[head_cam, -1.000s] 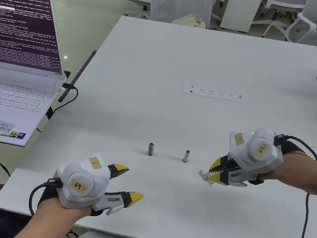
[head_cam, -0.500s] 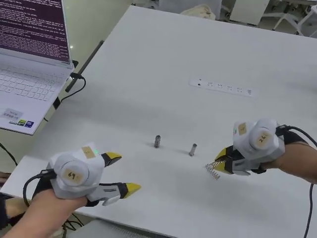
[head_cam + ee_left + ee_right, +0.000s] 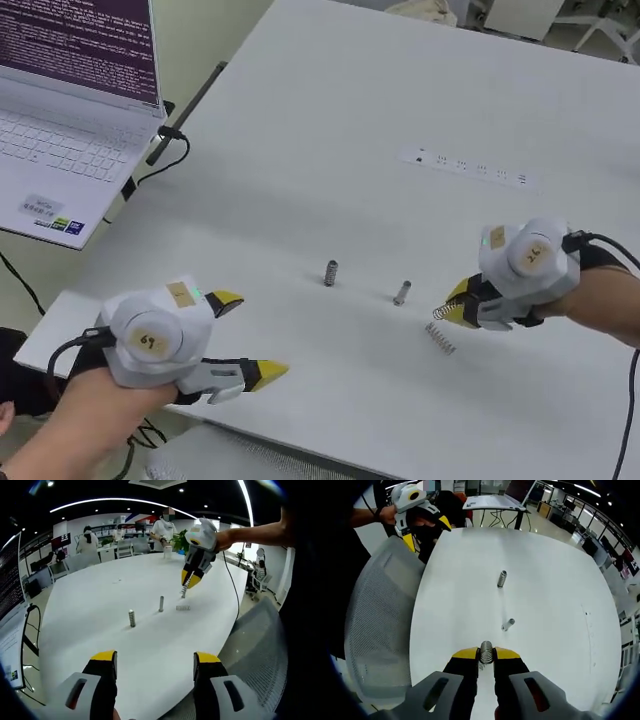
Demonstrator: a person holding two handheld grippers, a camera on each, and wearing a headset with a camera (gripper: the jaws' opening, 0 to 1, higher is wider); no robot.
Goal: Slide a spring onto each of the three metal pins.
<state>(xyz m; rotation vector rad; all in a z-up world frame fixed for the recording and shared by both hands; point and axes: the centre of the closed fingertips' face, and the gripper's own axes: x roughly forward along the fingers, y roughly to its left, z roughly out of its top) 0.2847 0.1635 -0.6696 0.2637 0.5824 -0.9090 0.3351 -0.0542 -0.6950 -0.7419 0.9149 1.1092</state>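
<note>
Two small metal pins stand mid-table. The left pin [image 3: 331,272] [image 3: 132,618] [image 3: 502,578] carries a spring. The right pin [image 3: 402,292] [image 3: 161,603] [image 3: 508,624] is bare. My right gripper [image 3: 458,304] [image 3: 486,656] [image 3: 191,580] hovers just right of the bare pin, shut on a spring [image 3: 486,649] [image 3: 443,311] that points toward it. A loose spring [image 3: 440,338] [image 3: 183,608] lies flat on the table below that gripper. My left gripper [image 3: 248,335] [image 3: 155,657] [image 3: 427,527] is open with nothing in it, near the table's front edge, left of the pins.
An open laptop [image 3: 70,120] sits at the far left with a cable [image 3: 170,150] beside it. A white power strip [image 3: 470,168] lies behind the pins. A grey mesh chair [image 3: 380,620] stands at the table's front edge. People sit in the background [image 3: 165,530].
A spring that hung at the right gripper's tips now lies on the table beneath it; the gripper still holds another. The head camera has shifted, and the left gripper stays open.
</note>
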